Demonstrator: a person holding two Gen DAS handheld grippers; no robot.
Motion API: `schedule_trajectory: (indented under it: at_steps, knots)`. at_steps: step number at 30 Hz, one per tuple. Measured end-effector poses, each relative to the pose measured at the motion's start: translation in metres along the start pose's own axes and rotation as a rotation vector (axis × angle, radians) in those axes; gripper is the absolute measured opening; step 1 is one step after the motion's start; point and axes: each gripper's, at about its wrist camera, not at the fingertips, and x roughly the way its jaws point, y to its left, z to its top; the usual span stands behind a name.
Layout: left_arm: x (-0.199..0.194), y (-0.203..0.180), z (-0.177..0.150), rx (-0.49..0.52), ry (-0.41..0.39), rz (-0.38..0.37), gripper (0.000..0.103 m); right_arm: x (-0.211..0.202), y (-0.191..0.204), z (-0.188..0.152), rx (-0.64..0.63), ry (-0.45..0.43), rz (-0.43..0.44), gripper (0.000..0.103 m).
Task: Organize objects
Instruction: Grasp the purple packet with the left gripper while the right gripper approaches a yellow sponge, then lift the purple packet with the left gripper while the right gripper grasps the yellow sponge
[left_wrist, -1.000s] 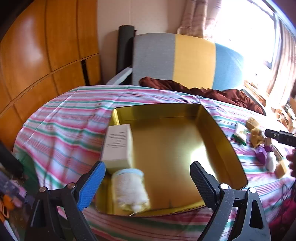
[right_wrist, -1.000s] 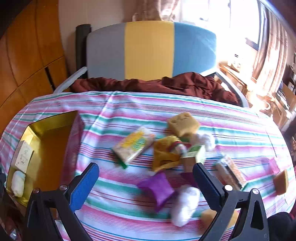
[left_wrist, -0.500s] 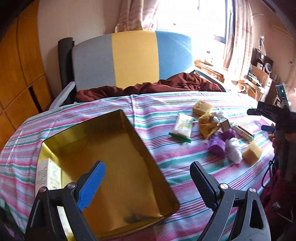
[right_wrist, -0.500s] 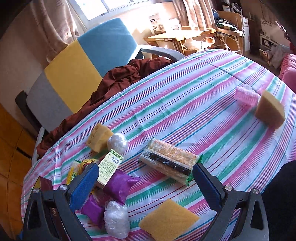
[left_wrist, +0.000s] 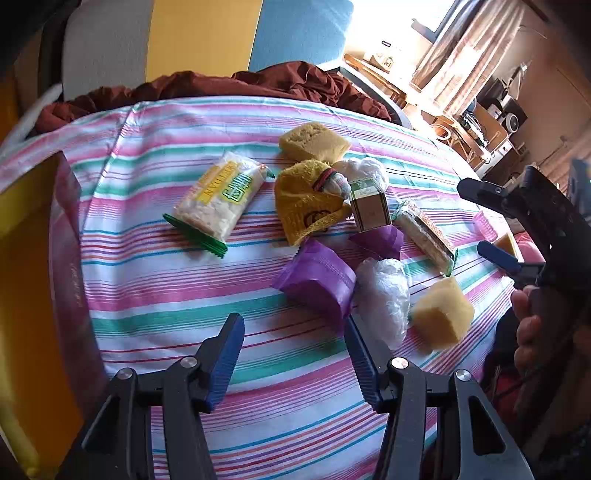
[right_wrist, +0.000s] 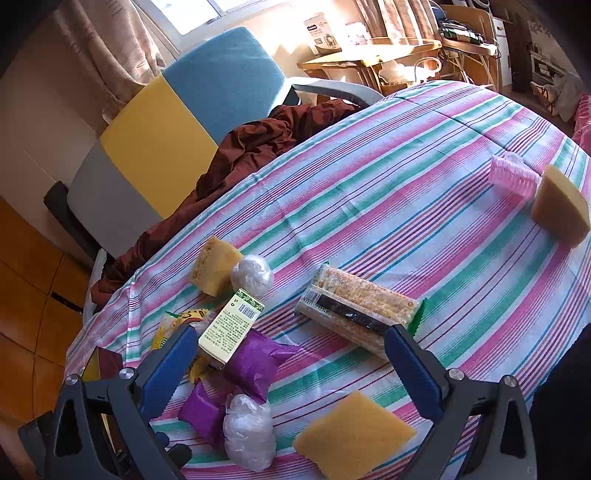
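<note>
A pile of small objects lies on the striped tablecloth (left_wrist: 184, 288). My left gripper (left_wrist: 291, 332) hovers just short of a purple packet (left_wrist: 314, 280); its jaws are closing with nothing between them. Beside the packet lie a white wrapped bundle (left_wrist: 384, 295), a yellow sponge (left_wrist: 443, 314), a small box (left_wrist: 369, 206), a yellow cloth (left_wrist: 306, 206) and a cracker pack (left_wrist: 221, 199). My right gripper (right_wrist: 291, 343) stands open above a purple packet (right_wrist: 255, 362) and a long cracker bar (right_wrist: 354, 306), touching neither. A hand (left_wrist: 528, 325) holds it at the right.
The gold tin (left_wrist: 22, 258) stands at the left edge. A pink roller (right_wrist: 513, 177) and a sponge (right_wrist: 561, 214) lie far right near the table's rim. A striped chair (right_wrist: 177, 122) with a brown cloth (right_wrist: 258, 144) stands behind the table.
My left gripper has swung right from over the gold tin to the pile, tipped downward, and its jaws have narrowed. The right gripper rolled and shifted right, then held still.
</note>
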Motion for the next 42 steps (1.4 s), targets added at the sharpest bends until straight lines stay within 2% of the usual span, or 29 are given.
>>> schedule_trajectory:
  at_steps: [5,13,15,19,26,29,31,36,42]
  knots:
    - [0.022,-0.012,0.013,-0.077,0.029,-0.039,0.056,0.000,-0.003,0.001,0.017,0.001,0.020,0.103]
    - [0.050,-0.012,0.033,-0.151,0.030,-0.007,0.056,0.001,-0.003,0.001,0.019,0.005,0.027,0.103]
    - [0.052,-0.013,0.036,-0.121,0.019,0.010,0.055,0.002,-0.004,0.002,0.023,0.009,0.029,0.103]
    - [0.052,-0.014,0.033,-0.012,0.002,0.029,0.045,0.003,-0.004,0.002,0.020,0.018,0.025,0.102]
    - [0.037,-0.012,0.004,0.130,-0.055,0.068,0.042,0.006,-0.001,0.000,-0.007,0.029,0.007,0.096]
    - [0.027,-0.006,-0.015,0.155,-0.064,0.083,0.035,0.008,-0.001,0.000,-0.012,0.036,-0.001,0.094]
    - [0.022,-0.004,-0.026,0.176,-0.076,0.093,0.035,0.008,0.000,-0.001,-0.019,0.036,-0.010,0.094]
    - [0.021,0.001,-0.026,0.153,-0.068,0.075,0.034,0.009,-0.003,0.000,-0.009,0.034,-0.025,0.090]
    - [0.020,-0.001,-0.030,0.170,-0.089,0.077,0.034,0.018,-0.007,-0.009,0.016,0.132,-0.031,0.090]
